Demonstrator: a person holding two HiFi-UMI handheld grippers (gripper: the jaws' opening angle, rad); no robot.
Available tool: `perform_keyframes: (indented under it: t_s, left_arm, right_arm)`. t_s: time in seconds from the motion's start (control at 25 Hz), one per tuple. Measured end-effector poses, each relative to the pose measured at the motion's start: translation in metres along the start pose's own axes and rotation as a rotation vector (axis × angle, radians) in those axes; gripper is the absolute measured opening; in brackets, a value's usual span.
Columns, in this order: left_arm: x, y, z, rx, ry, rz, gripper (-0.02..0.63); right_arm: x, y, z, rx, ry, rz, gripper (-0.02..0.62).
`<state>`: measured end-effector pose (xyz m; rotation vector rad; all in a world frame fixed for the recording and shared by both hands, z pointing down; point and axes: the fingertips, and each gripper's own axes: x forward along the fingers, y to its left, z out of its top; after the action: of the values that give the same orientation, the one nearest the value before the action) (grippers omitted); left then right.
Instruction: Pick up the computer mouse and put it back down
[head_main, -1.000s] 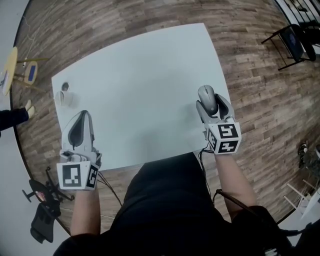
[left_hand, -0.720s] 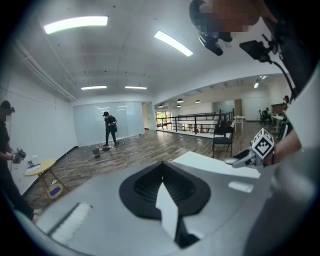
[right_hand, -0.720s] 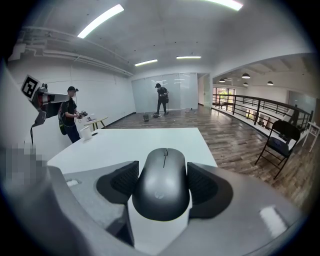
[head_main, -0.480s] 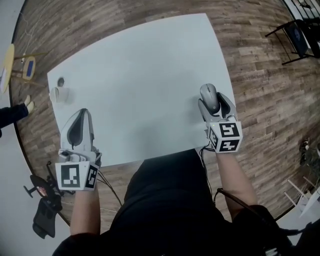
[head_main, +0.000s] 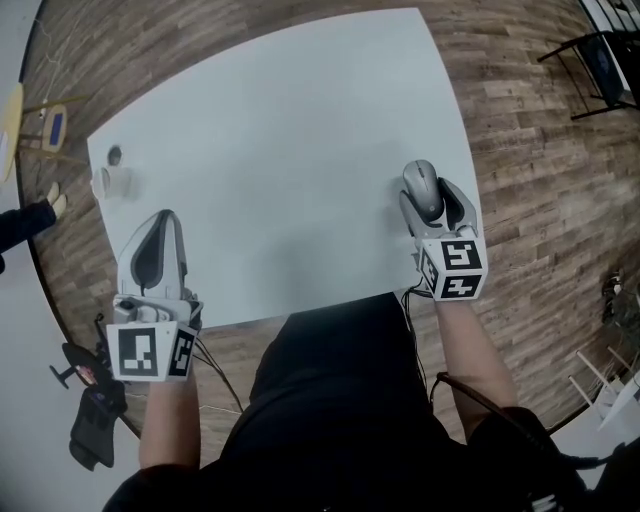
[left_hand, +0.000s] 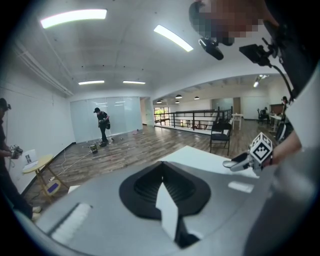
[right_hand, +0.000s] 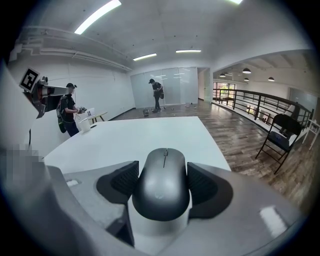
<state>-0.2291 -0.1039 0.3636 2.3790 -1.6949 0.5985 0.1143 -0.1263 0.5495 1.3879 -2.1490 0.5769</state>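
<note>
A grey computer mouse (head_main: 420, 184) (right_hand: 161, 181) sits between the black pads of my right gripper (head_main: 428, 203) (right_hand: 162, 186), which is shut on its sides. It is over the white table (head_main: 280, 150) near the right edge; whether the mouse touches the table I cannot tell. My left gripper (head_main: 163, 222) (left_hand: 162, 186) hangs at the table's front left corner, jaws shut together with nothing between them. The right gripper (left_hand: 248, 159) also shows in the left gripper view.
A small white cup (head_main: 110, 183) (right_hand: 85, 124) and a small round object (head_main: 114, 155) stand at the table's left corner. A black chair (head_main: 600, 60) stands on the wood floor at the far right. People stand in the room's background.
The head camera has shifted, so the table sits higher in the picture. Both grippers keep their places; the right one still holds the mouse.
</note>
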Motion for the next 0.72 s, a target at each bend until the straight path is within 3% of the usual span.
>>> perform_keyframes:
  t_s: [0.72]
  left_arm:
    - [0.007,-0.009,-0.018,-0.012,0.055,-0.01,0.002]
  right_arm:
    - [0.011,0.0,-0.022,-0.015,0.034,0.002,0.304]
